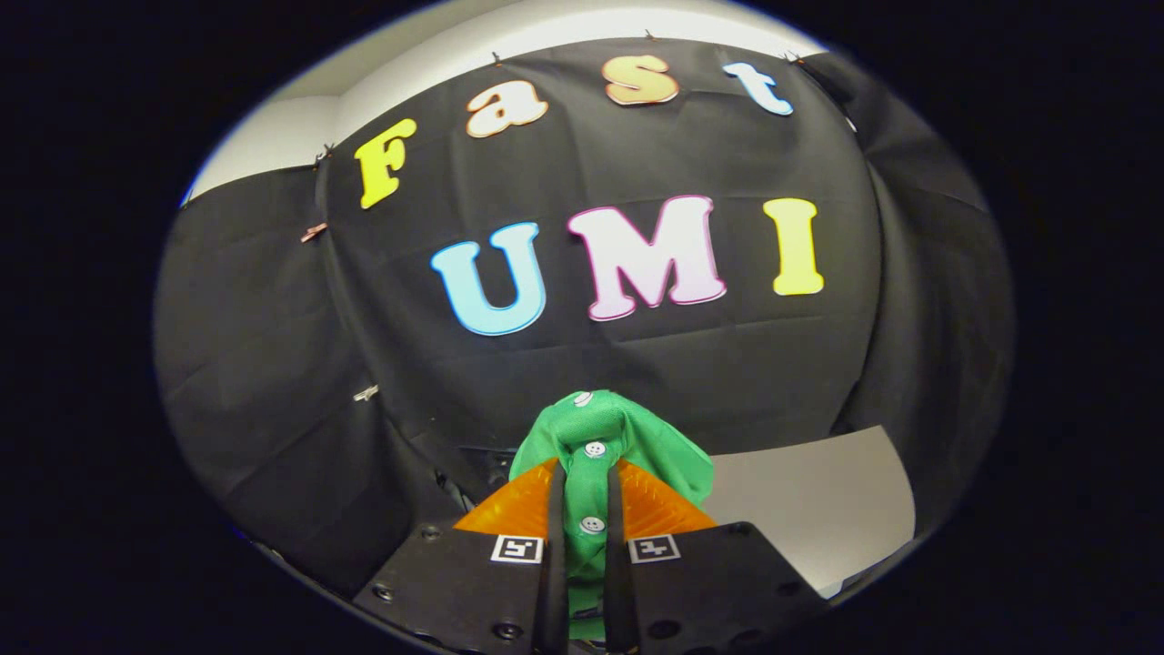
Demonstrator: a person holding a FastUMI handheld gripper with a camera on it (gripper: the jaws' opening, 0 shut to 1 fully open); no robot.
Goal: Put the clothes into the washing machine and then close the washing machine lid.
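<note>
A green garment point(627, 446) with white buttons is pinched between my two fingers, bunching up just beyond their tips and hanging down between them. My gripper point(587, 473) is shut on this cloth, both fingers pressing its buttoned strip. The gripper is held up, facing the booth's black cloth wall point(637, 364).
A pale flat surface point(818, 509) lies low to the right of the fingers, below the cloth wall. Black cloth drapes all around, left and right. A white wall point(273, 136) shows above the cloth at the upper left.
</note>
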